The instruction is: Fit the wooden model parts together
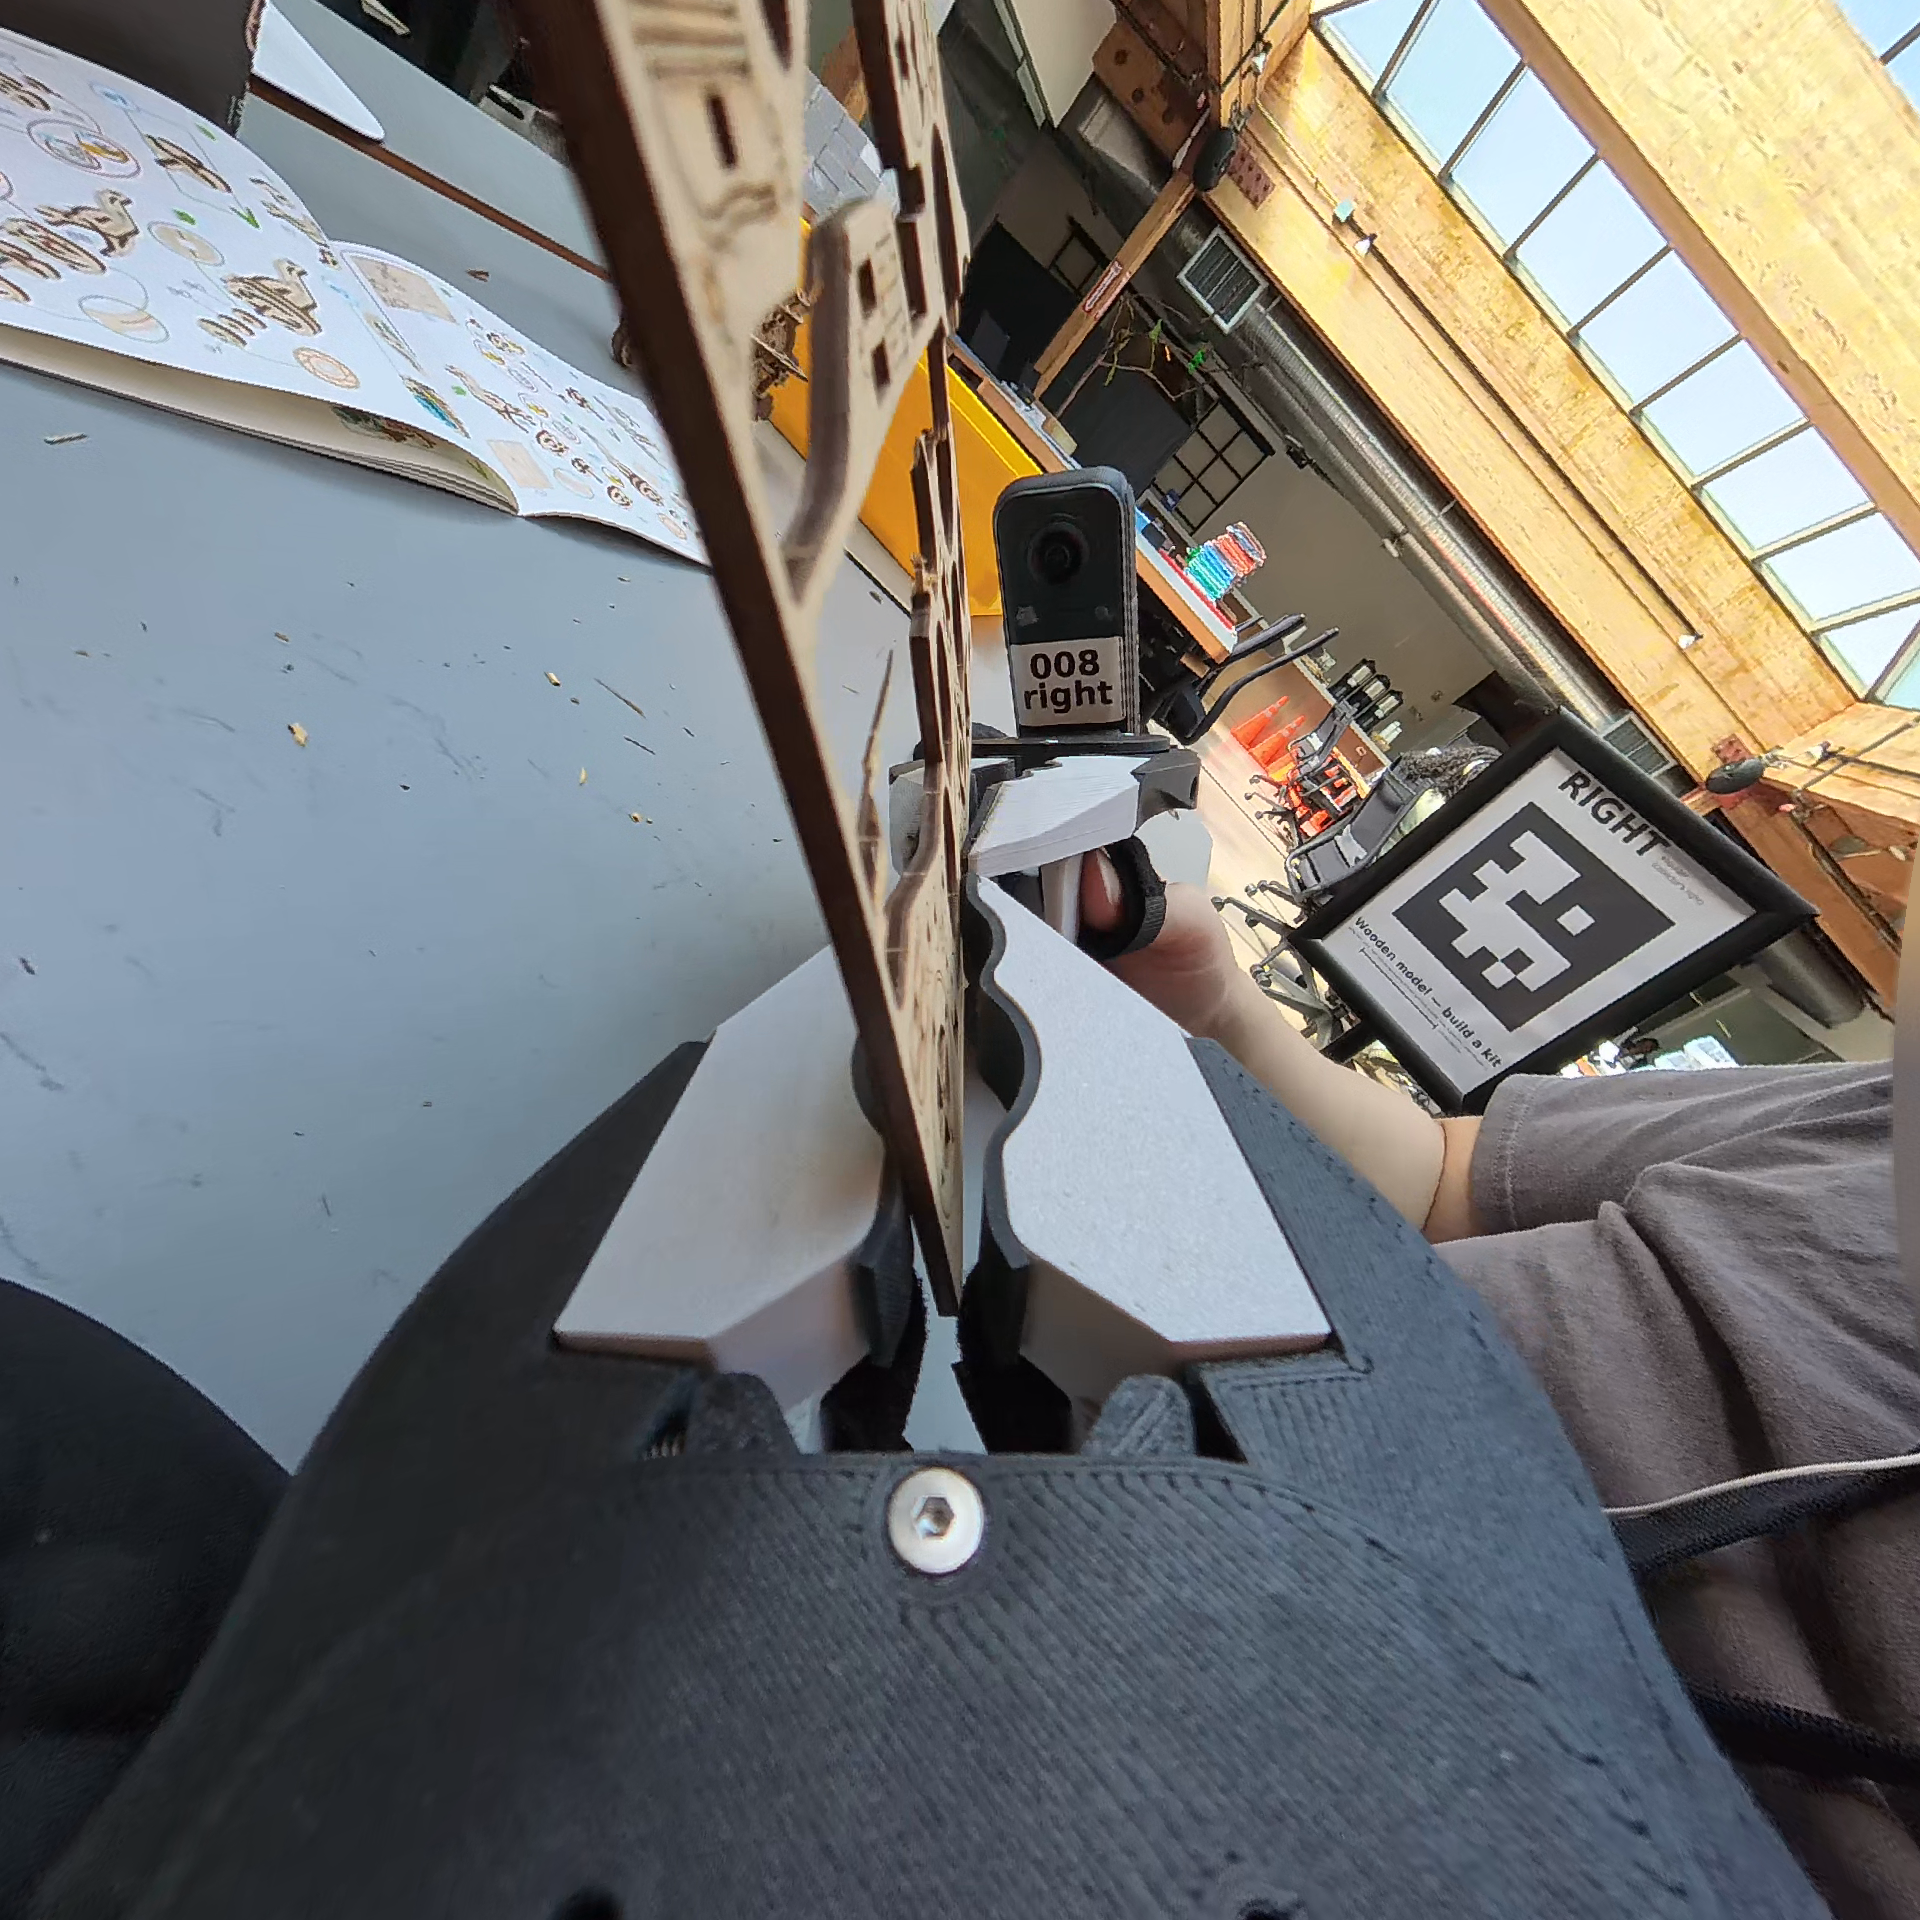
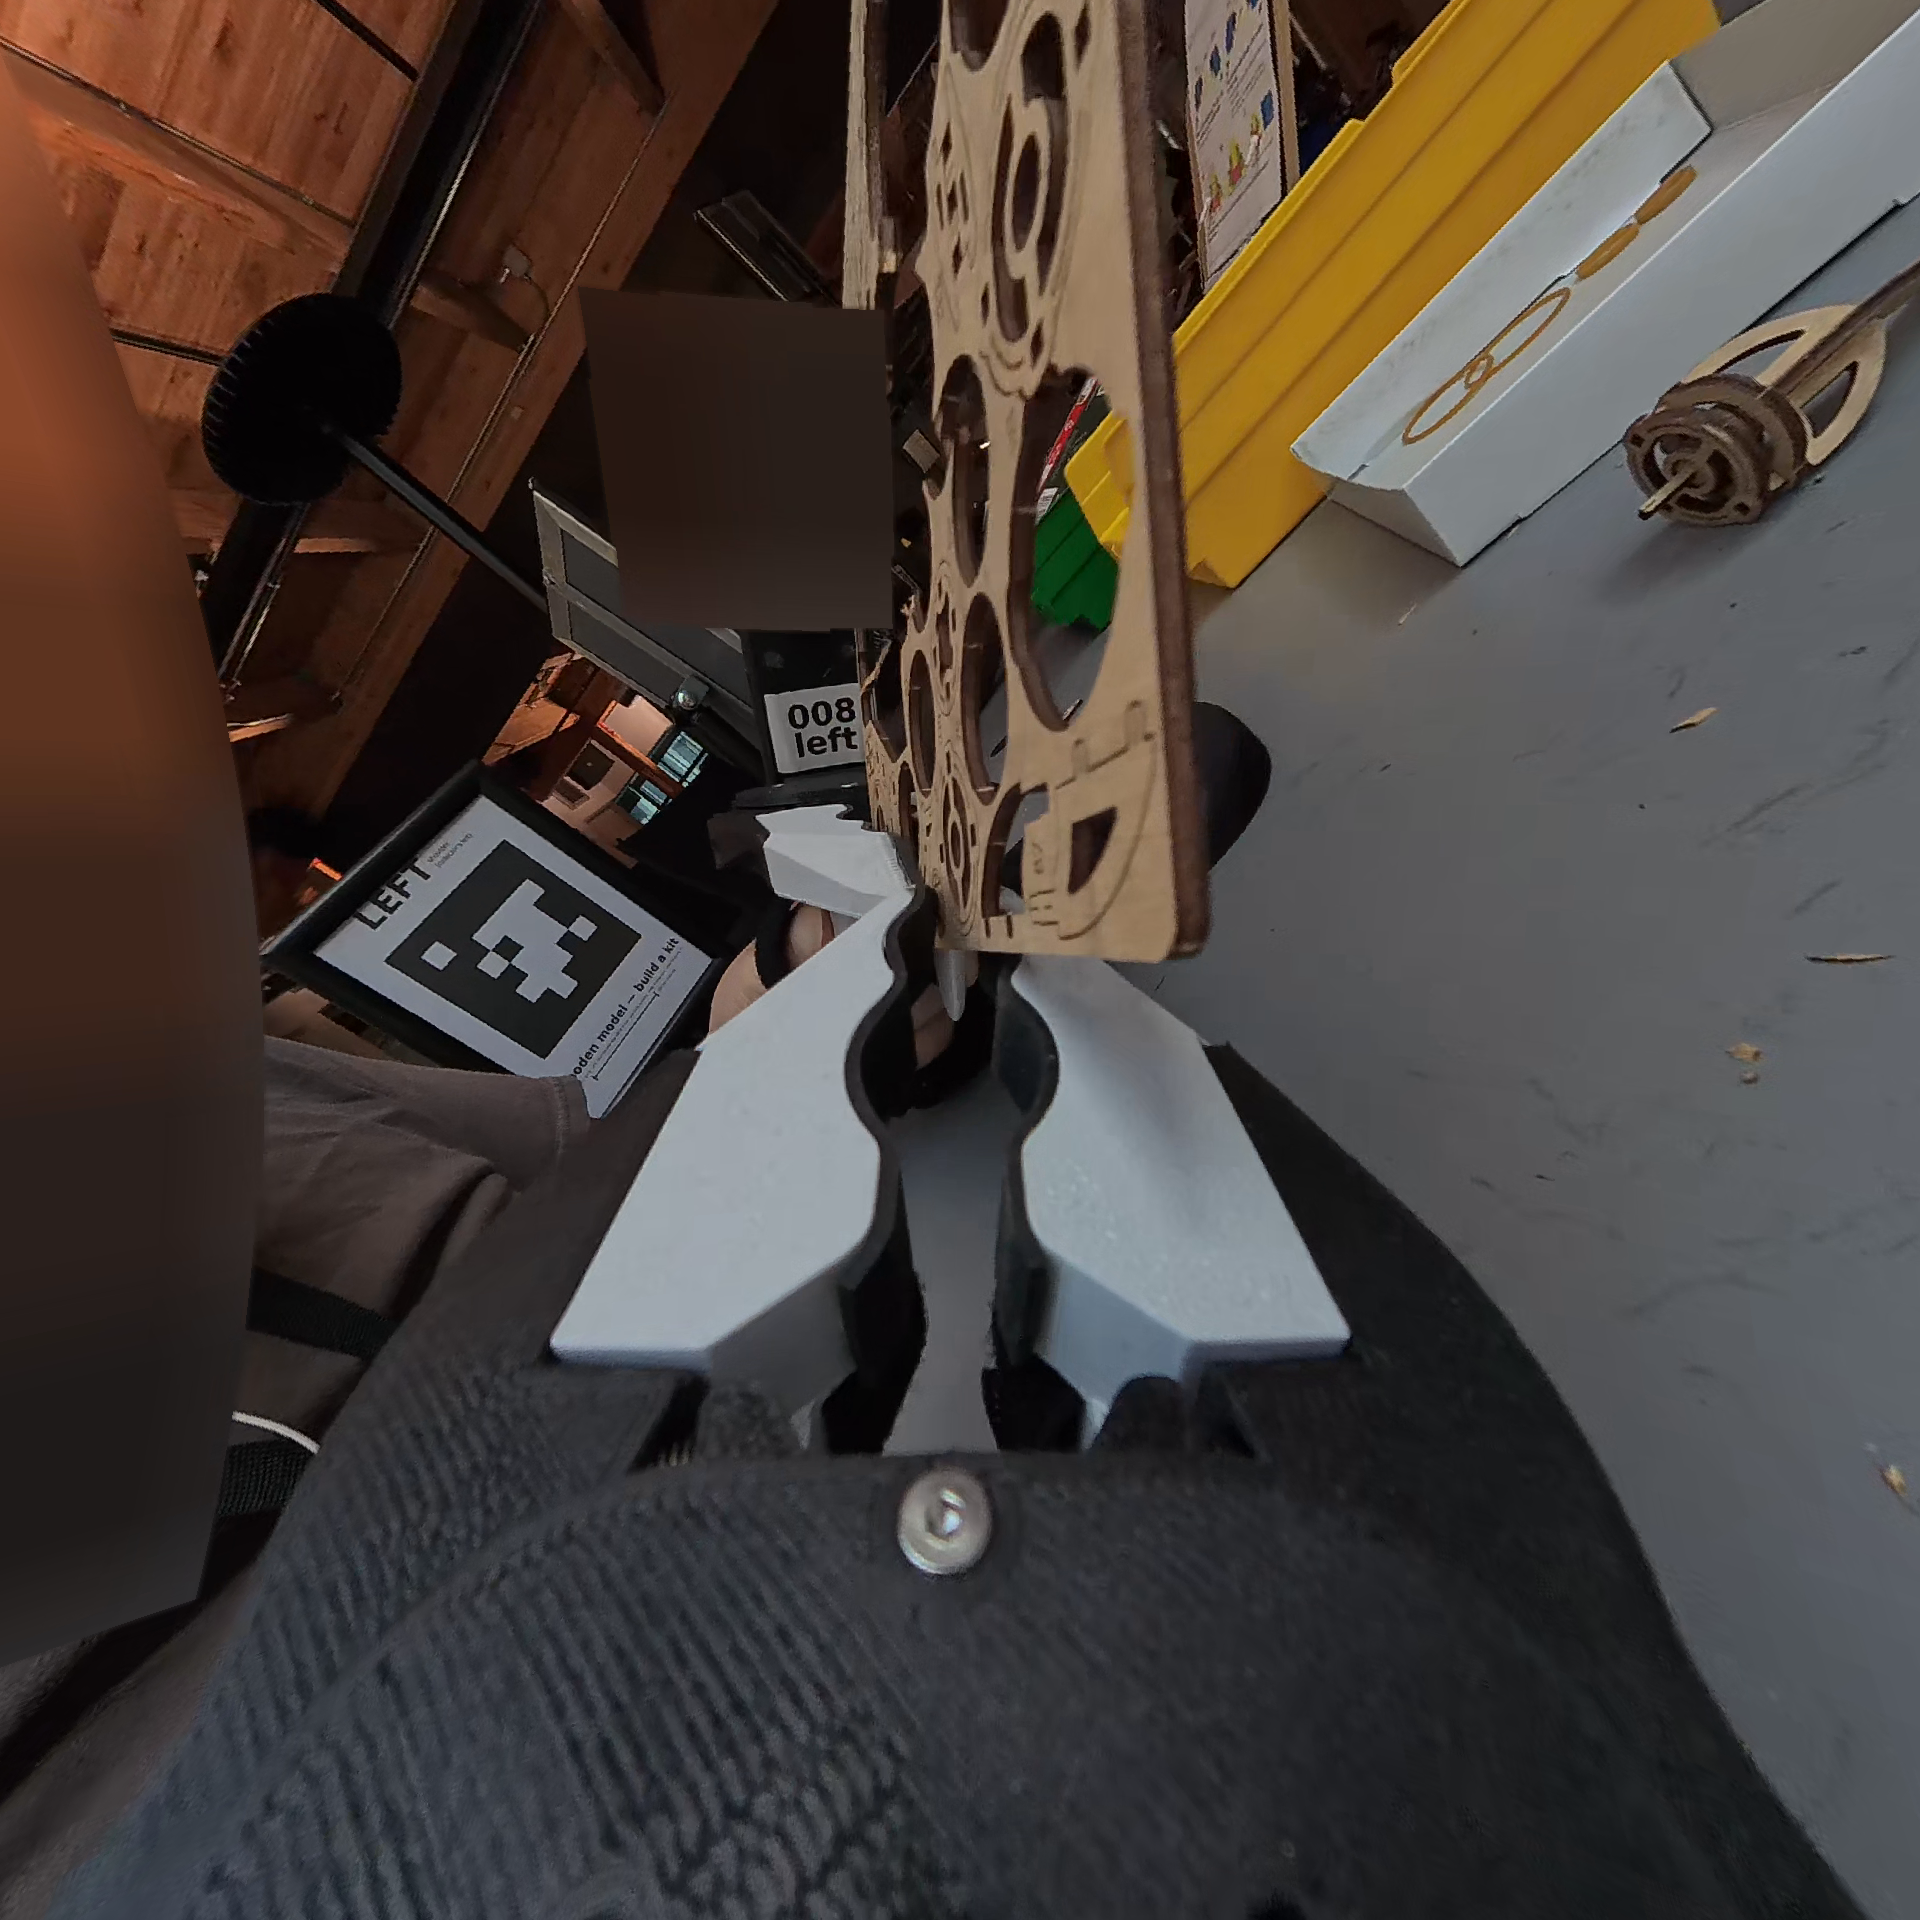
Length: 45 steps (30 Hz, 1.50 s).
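Grey, scuffed tabletop (image 1: 364, 831) strewn with wood chips, under a timber ceiling with skylights. Plenty of bare grey on both sides of the wooden sheet (image 1: 727, 312); beyond the sheet in the left wrist view, hemmed in by an open instruction booklet (image 1: 312, 312).

Past the sheet in the right wrist view, closed off by a yellow bin (image 2: 1351, 260), a green bin (image 2: 1070, 561) seen through one of the sheet's cut-outs, and a white box (image 2: 1507, 343). Just beside the box, farther from the sheet, a part-built wooden wheel assembly (image 2: 1714, 447), lying on the grey.

Left claw (image 1: 925, 997) clamped on the sheet's lower edge, pads pressed to both faces. Right claw (image 2: 966, 935) with jaws a little apart, grey showing down the gap, tips right at the sheet's lower corner (image 2: 1143, 810). Touching or just short: cannot tell.

Sheet's upper end cut off by the frame top in both views. Engraved part outlines blurred and hard to read edge-on from the left wrist. Left claw mostly hidden behind the sheet in the right wrist view. Holding hand (image 1: 1164, 935) half hidden behind the right claw.

Held clear above the tabletop, standing on edge, long axis running up and away from the left claw, leaning slightly, thin edge toward the left camera, broad face turned obliquely toward the right one.
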Motion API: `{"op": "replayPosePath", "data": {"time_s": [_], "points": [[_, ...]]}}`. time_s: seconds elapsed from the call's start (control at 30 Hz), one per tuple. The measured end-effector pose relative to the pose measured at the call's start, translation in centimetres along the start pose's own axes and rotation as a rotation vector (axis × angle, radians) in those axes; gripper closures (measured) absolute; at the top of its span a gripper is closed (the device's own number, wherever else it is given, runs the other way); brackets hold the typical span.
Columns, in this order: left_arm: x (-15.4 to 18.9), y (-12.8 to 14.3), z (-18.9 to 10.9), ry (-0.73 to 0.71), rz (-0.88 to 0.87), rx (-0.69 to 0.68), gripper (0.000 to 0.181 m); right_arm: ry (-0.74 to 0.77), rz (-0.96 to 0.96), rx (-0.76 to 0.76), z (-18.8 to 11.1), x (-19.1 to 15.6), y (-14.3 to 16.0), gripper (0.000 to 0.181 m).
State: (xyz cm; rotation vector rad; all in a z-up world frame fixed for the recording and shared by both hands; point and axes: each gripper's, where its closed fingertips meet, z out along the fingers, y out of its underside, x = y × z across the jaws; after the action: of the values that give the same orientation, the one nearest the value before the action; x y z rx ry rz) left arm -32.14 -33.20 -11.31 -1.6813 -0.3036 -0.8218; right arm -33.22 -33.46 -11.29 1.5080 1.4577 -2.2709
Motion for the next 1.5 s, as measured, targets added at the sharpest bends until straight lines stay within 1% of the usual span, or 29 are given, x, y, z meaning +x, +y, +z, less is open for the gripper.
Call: {"op": "replayPosePath", "data": {"time_s": [0.03,0.13,0.2,0.4,0.53,0.6,0.67,0.77,0.8,0.87,0.93,1.07,1.2,1.33,1.5], "points": [[-0.1,0.1,0.0,-0.009,0.009,-0.001,0.179,0.002,0.003,-0.003,0.0,0.1,0.1,0.175],[-0.1,0.3,-0.2,-0.004,-0.016,-0.004,0.181,-0.001,0.002,-0.023,0.1,0.1,0.3,0.176],[-0.4,0.4,-0.3,-0.008,-0.045,-0.003,0.18,0.032,-0.027,-0.033,0.3,0.4,0.6,0.176],[-0.9,0.6,-0.4,-0.033,-0.052,0.011,0.179,0.082,-0.053,-0.038,0.4,1.0,0.8,0.175],[-1.1,0.7,-0.4,-0.049,-0.043,0.012,0.181,0.111,-0.046,-0.048,0.5,1.4,0.9,0.175],[-0.9,0.6,-0.3,-0.031,-0.046,0.016,0.179,0.1,-0.065,-0.035,0.4,1.1,0.8,0.175],[-1.0,0.6,-0.3,-0.047,-0.024,0.018,0.181,0.104,-0.052,-0.035,0.4,1.3,0.7,0.175],[-0.7,0.5,-0.2,-0.018,-0.023,0.017,0.179,0.07,-0.041,-0.008,0.3,0.9,0.4,0.172],[-0.8,0.5,-0.1,-0.029,-0.013,0.016,0.179,0.07,-0.026,-0.003,0.2,0.9,0.4,0.172],[-1.1,0.4,-0.1,-0.058,0.003,0.023,0.178,0.12,-0.037,0.007,0.0,1.5,0.2,0.17],[-1.1,0.3,-0.1,-0.055,-0.006,0.029,0.178,0.144,-0.068,0.011,0.1,1.5,0.2,0.169],[-1.1,0.2,-0.1,-0.056,-0.01,0.031,0.178,0.141,-0.056,0.041,0.0,1.4,-0.1,0.165],[-1.1,0.2,-0.1,-0.06,-0.01,0.029,0.178,0.141,-0.035,0.043,0.0,1.6,-0.1,0.169],[-1.3,0.3,-0.2,-0.072,-0.022,0.028,0.181,0.179,-0.07,0.022,0.1,1.8,0.1,0.168],[-1.6,0.5,-0.2,-0.117,0.012,0.024,0.181,0.182,-0.02,0.015,0.1,2.1,0.2,0.168]]}}
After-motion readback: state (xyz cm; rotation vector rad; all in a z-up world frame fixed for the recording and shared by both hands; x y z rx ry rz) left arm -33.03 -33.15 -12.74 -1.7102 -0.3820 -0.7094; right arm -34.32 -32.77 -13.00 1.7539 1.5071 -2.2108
